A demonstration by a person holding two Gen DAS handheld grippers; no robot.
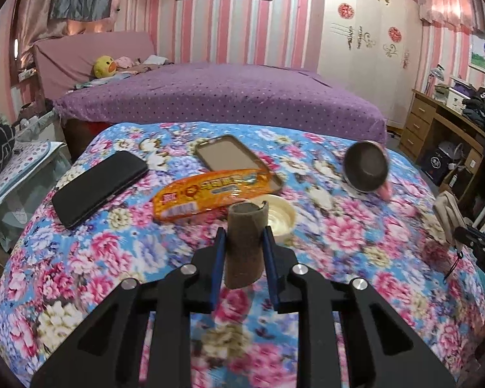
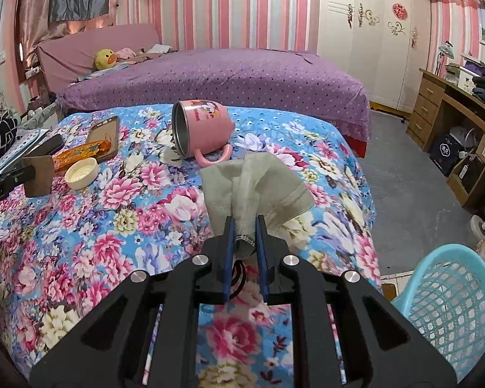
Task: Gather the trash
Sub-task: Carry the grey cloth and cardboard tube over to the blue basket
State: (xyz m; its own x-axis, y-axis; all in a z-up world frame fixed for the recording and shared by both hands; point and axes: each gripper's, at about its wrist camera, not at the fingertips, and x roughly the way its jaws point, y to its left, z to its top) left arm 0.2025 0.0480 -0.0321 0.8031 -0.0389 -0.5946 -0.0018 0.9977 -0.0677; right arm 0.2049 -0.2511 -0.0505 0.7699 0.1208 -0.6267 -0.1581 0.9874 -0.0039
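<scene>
At the centre of the left wrist view, the left gripper has its jaws clenched on a brown cardboard tube. The right gripper grips a grey-green cloth, a blue basket at lower right. Beyond, on the floral surface, lie a cream lid, orange wrapper and tipped pink mug.

The orange snack wrapper, just beyond the left claw, carries printed characters too blurred to read. The pink mug, beyond the right claw, bears cartoon lettering, also illegible.
</scene>
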